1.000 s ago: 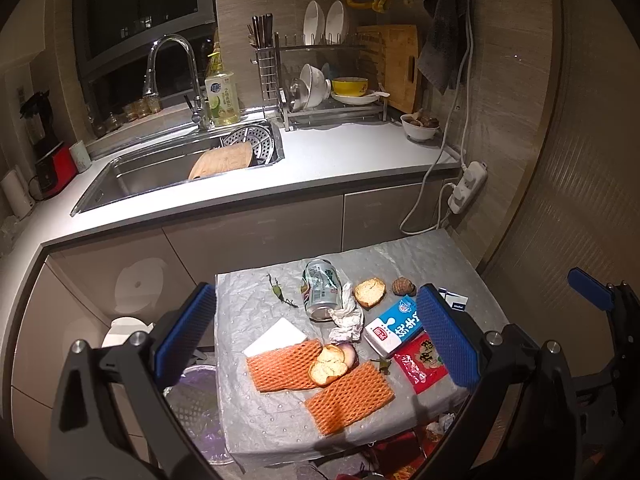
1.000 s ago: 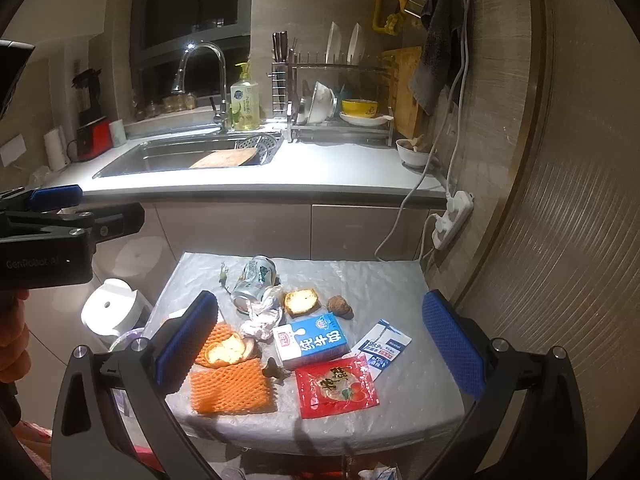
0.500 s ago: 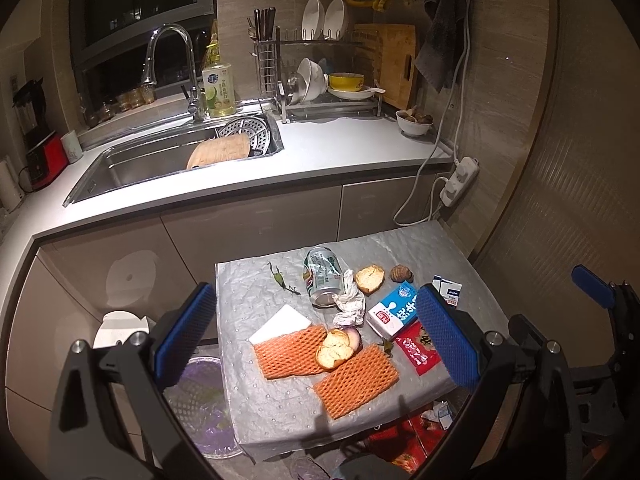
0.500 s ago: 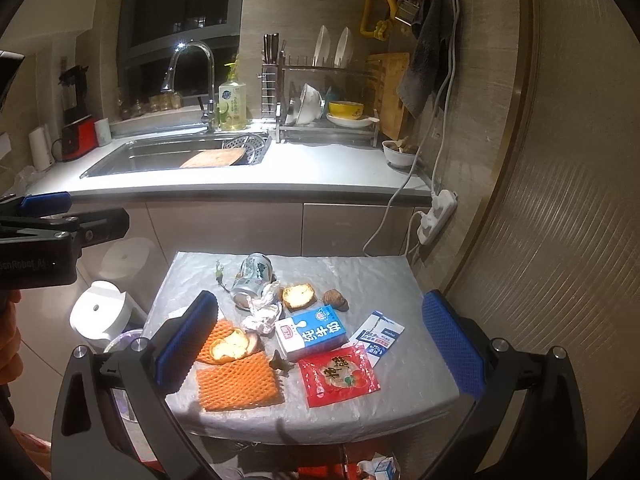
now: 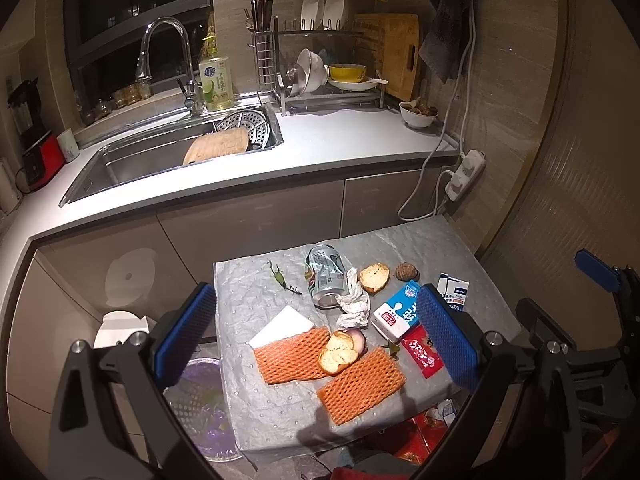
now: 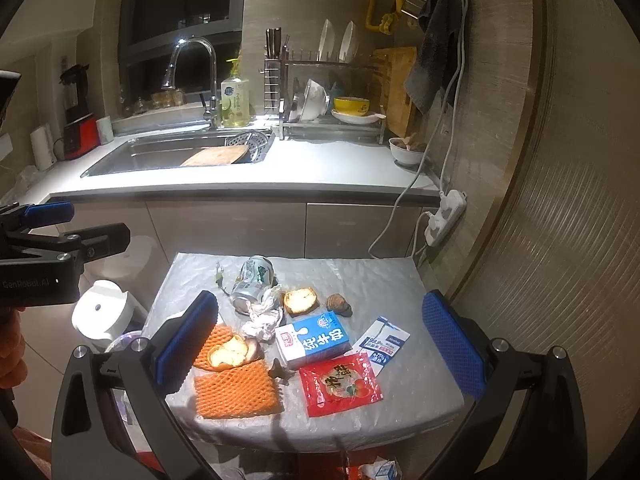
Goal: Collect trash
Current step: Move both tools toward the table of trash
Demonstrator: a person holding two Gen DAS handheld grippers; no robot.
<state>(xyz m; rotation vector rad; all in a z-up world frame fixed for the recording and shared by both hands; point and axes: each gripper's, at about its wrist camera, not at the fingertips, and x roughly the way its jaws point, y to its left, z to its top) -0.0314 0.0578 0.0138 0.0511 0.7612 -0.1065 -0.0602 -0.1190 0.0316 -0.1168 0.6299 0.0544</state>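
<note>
While the left gripper [image 5: 316,332] hangs wide apart over the small table [image 5: 256,412], its camera looks down on the litter spread there: a dented can [image 5: 326,274] lying on its side at the far middle, a crumpled tissue [image 5: 353,305] touching it, a bread piece [image 5: 374,277] and a brown shell-like lump [image 5: 407,271] just to the right. Nearer lie two orange foam nets [image 5: 328,364] with bread slices [image 5: 338,352] resting on them, and a white card [image 5: 282,320] tucked partly under the left net. The milk carton [image 5: 394,312] and red packet [image 5: 422,351] are partly hidden behind the right blue pad, so their far ends cannot be read. A bin with a purple liner [image 5: 200,408] shows below the table's left edge, cut off by the left finger. From the right wrist view, the right gripper [image 6: 318,338] is likewise spread wide and holds nothing, hovering over the near side of the table [image 6: 412,288]. Here the milk carton [image 6: 314,339] and red packet [image 6: 339,384] lie in full view, with a small blue-and-white sachet [image 6: 382,342] to their right. One orange net [image 6: 236,390] is clear; the other is half covered by the left pad. A dark scrap [image 6: 280,372] beside the carton is too small to identify. The left gripper [image 6: 52,226] shows at the left edge, cut off.
</note>
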